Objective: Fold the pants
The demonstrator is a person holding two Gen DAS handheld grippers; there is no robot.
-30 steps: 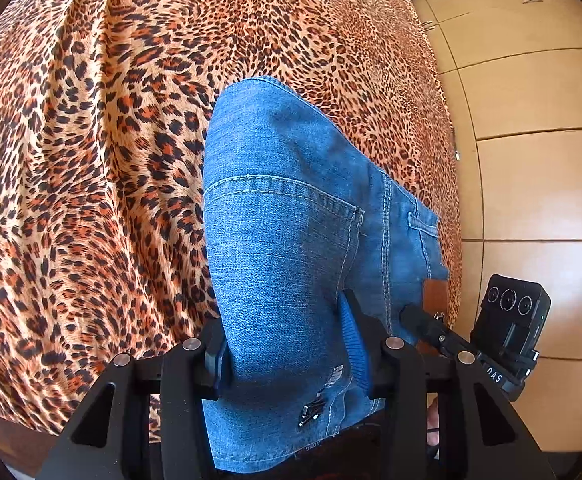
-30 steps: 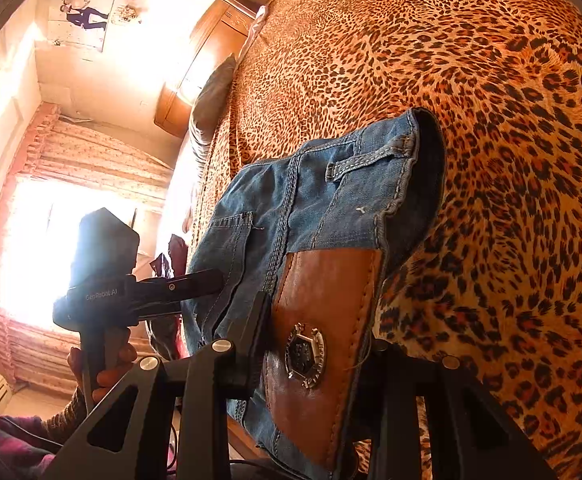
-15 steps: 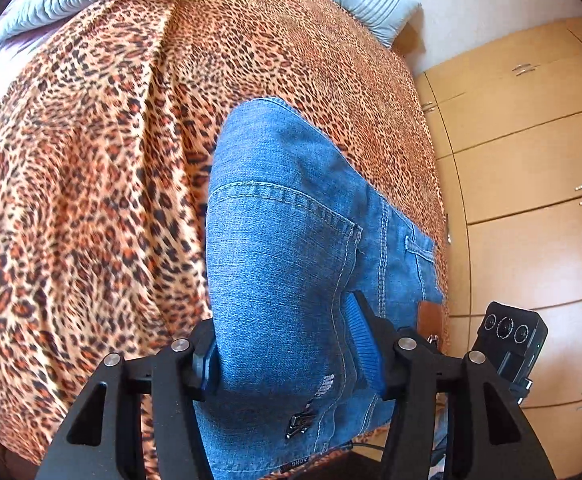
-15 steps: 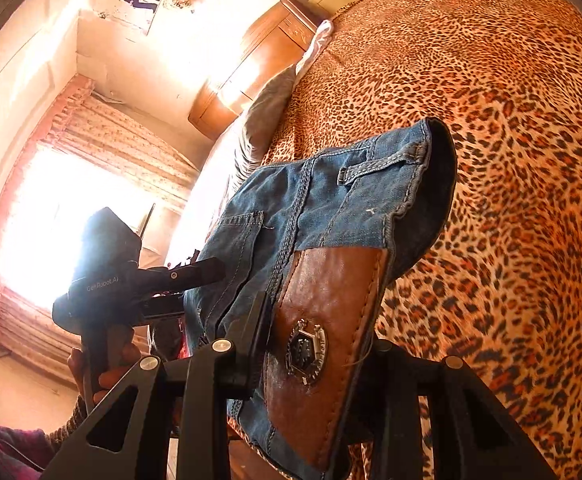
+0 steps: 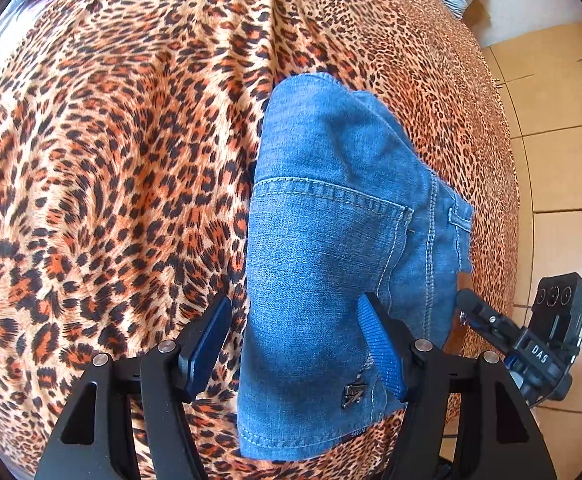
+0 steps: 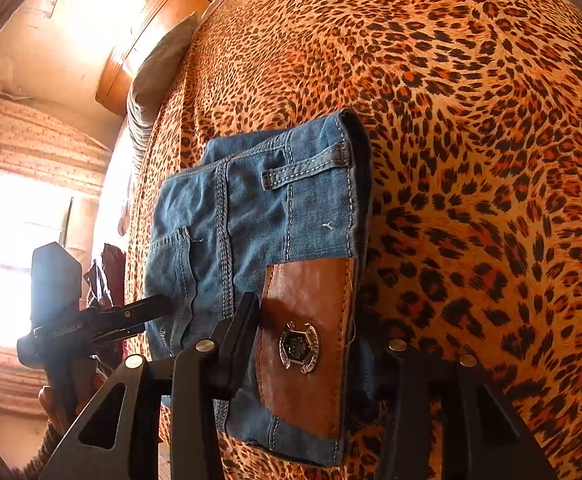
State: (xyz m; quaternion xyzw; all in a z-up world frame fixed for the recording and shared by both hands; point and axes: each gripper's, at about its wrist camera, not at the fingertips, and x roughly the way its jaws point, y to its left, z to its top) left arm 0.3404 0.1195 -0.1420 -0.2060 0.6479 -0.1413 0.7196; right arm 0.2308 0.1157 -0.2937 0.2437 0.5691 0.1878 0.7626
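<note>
Apparently the jeans are already folded into a compact bundle, and they are lying on the leopard bedspread near its near edge. The pocket side is facing up, and in the right wrist view the waistband with the brown leather patch is pointing toward the camera.

The left gripper is standing with its jaws apart on both sides of the bundle. The left finger is clearly off the cloth, with bedspread showing in the gap. The right finger is lying at the edge of the denim (I cannot tell if it is touching). So this claw is not holding anything.

The right gripper is placed around the patch end of the jeans. Its left finger is resting against the denim just beside the patch. Its right finger is mostly hidden behind the cloth, so I cannot tell whether this claw is pinching the waistband or is only loosely around it.

To my judgement the folding itself is almost finished: no loose leg is hanging out, and the layers are sitting in one tidy stack. What is remaining is probably only to free the right claw, to pull both grippers away, and maybe to press the bundle flat.
</note>
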